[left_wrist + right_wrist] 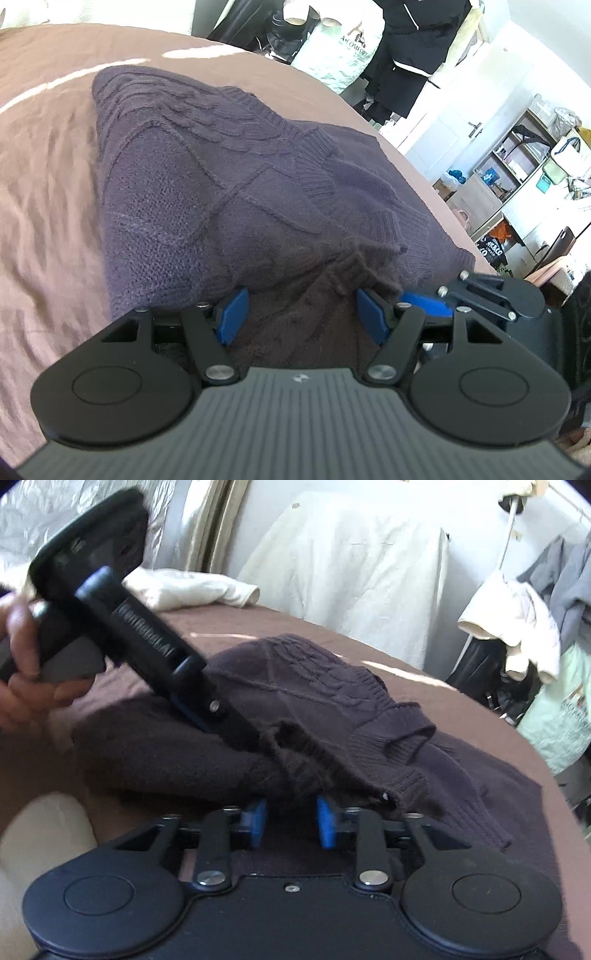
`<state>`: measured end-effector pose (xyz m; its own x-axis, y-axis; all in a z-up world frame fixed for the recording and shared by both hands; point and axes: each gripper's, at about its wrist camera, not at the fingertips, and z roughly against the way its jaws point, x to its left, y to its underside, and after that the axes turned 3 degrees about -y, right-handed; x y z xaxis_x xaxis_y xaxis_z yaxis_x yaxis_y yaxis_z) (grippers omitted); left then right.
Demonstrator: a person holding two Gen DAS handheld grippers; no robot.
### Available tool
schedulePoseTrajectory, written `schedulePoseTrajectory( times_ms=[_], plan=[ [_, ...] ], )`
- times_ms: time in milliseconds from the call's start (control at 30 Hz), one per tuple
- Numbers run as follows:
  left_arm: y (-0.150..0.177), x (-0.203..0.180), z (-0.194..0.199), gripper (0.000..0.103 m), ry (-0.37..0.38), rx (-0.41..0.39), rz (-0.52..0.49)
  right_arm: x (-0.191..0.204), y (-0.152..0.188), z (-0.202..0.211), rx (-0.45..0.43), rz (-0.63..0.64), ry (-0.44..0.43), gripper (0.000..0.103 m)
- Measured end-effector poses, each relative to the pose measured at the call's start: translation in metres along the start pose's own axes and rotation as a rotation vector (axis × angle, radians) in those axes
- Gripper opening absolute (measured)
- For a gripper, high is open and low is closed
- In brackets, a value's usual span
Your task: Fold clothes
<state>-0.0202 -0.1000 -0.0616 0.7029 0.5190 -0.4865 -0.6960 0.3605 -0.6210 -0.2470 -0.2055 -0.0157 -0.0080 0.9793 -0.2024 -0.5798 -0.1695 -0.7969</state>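
A dark purple cable-knit sweater (221, 177) lies partly folded on the brown bed sheet (48, 184). My left gripper (302, 295) stands fairly wide, and a thick dark bunch of the sweater fills the gap between its blue pads (232, 315). In the right wrist view a hand (22, 664) holds the left gripper (229, 727) slanting down, its tip buried in a fold of the sweater (314, 686). My right gripper (291, 805) has its jaws narrowly apart on the near edge of the knit, which tents up over its fingertips. The right gripper (491, 291) sits just right of the left one.
White bedding (192, 587) and a cream cover (351, 565) lie at the bed's far side. A rail with dark clothes (413, 48) and cluttered shelves (517, 162) stand beyond the bed edge. A cream cushion (40, 830) sits at the near left.
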Motion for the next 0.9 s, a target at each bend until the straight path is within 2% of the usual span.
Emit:
schedulePoseTrajectory(
  times_ms=[133, 200, 267, 333, 367, 400, 433, 467, 500, 567, 633, 700, 800, 900],
  plan=[
    [0.001, 0.002, 0.002, 0.066, -0.010, -0.013, 0.017, -0.015, 0.001, 0.016, -0.067, -0.079, -0.127, 0.003],
    [0.002, 0.000, 0.003, 0.066, -0.029, -0.019, 0.007, -0.025, 0.004, 0.023, -0.069, -0.149, -0.179, 0.001],
    [0.004, -0.013, 0.003, 0.066, -0.087, -0.029, -0.056, -0.035, 0.014, 0.030, -0.064, -0.257, -0.169, 0.002],
    [0.011, -0.034, 0.006, 0.069, -0.151, -0.050, -0.147, -0.048, 0.025, 0.034, -0.044, -0.365, -0.148, 0.010],
    [0.014, -0.041, 0.008, 0.070, -0.158, -0.060, -0.162, -0.055, 0.031, 0.037, -0.043, -0.409, -0.147, 0.010],
    [0.018, -0.046, 0.010, 0.070, -0.134, -0.071, -0.143, -0.061, 0.036, 0.040, -0.042, -0.451, -0.146, 0.011],
    [0.023, -0.046, 0.009, 0.076, -0.085, -0.075, -0.080, -0.064, 0.040, 0.045, -0.055, -0.467, -0.162, 0.012],
    [0.027, -0.047, 0.009, 0.080, -0.045, -0.081, -0.019, -0.065, 0.042, 0.050, -0.062, -0.468, -0.169, 0.025],
    [0.031, -0.046, 0.007, 0.082, -0.047, -0.094, 0.030, -0.064, 0.043, 0.053, -0.060, -0.463, -0.159, 0.040],
    [0.036, -0.048, 0.005, 0.082, -0.067, -0.119, 0.075, -0.067, 0.047, 0.058, -0.056, -0.452, -0.125, 0.049],
    [0.035, -0.056, 0.007, 0.082, -0.086, -0.129, 0.072, -0.072, 0.052, 0.064, -0.055, -0.451, -0.100, 0.051],
    [0.033, -0.066, 0.009, 0.082, -0.056, -0.128, 0.060, -0.089, 0.060, 0.068, -0.032, -0.520, -0.073, 0.053],
    [0.025, -0.078, 0.012, 0.082, -0.004, -0.126, 0.054, -0.130, 0.080, 0.081, 0.006, -0.734, -0.047, 0.053],
    [0.013, -0.081, 0.007, 0.082, 0.054, -0.129, 0.124, -0.171, 0.106, 0.098, 0.012, -0.923, -0.025, 0.054]
  ],
)
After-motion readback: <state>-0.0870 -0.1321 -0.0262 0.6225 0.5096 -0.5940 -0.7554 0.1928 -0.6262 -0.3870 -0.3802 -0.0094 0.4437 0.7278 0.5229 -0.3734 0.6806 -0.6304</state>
